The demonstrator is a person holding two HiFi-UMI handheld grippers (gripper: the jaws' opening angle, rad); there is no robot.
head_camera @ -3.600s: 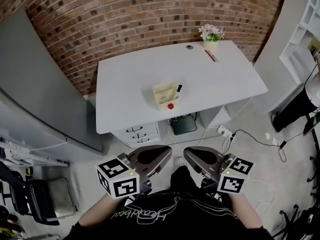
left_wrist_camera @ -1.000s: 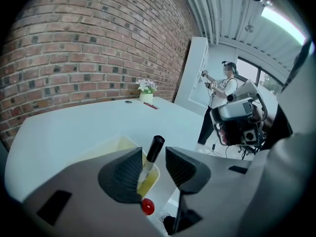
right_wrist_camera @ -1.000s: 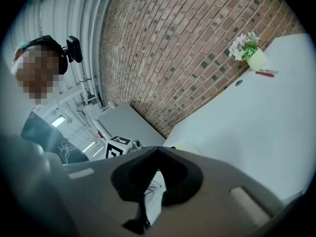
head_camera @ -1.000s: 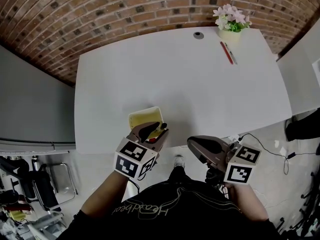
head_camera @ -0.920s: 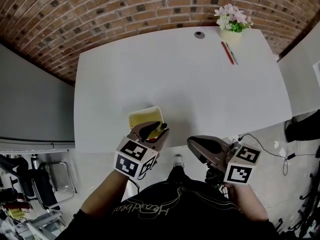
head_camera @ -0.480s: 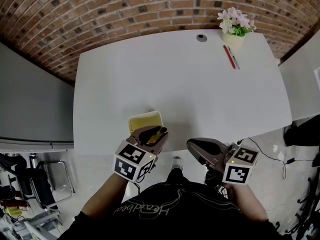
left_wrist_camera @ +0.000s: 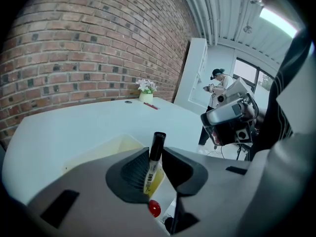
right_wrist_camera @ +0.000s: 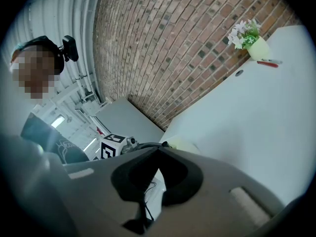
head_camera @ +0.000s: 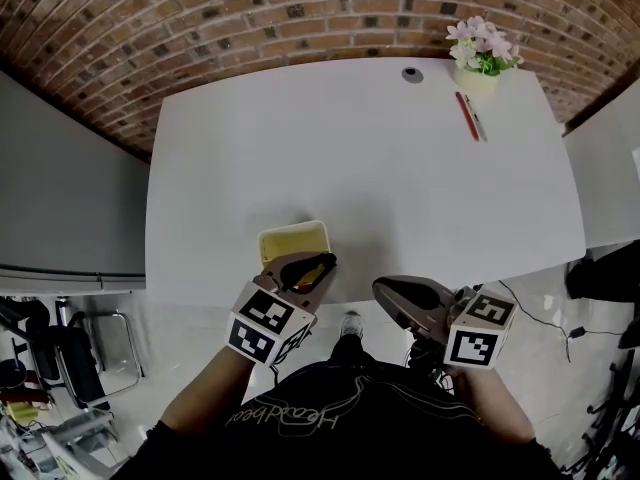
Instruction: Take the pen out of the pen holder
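Left gripper view: my left fingers (left_wrist_camera: 131, 172) have just been closing and pinch the pen (left_wrist_camera: 152, 169) just below its black cap. It stands in the yellow holder (left_wrist_camera: 106, 149) at the tabletop's (left_wrist_camera: 74, 122) near edge. Its label print is too small to read. A red ball (left_wrist_camera: 154, 209) shows below. My right fingers (right_wrist_camera: 182, 174) are together, empty, off the tabletop.

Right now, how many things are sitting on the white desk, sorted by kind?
Pens: 3 (marker, red pen, grey pen)
Pen holder: 1
Flower pot: 1
Total: 5
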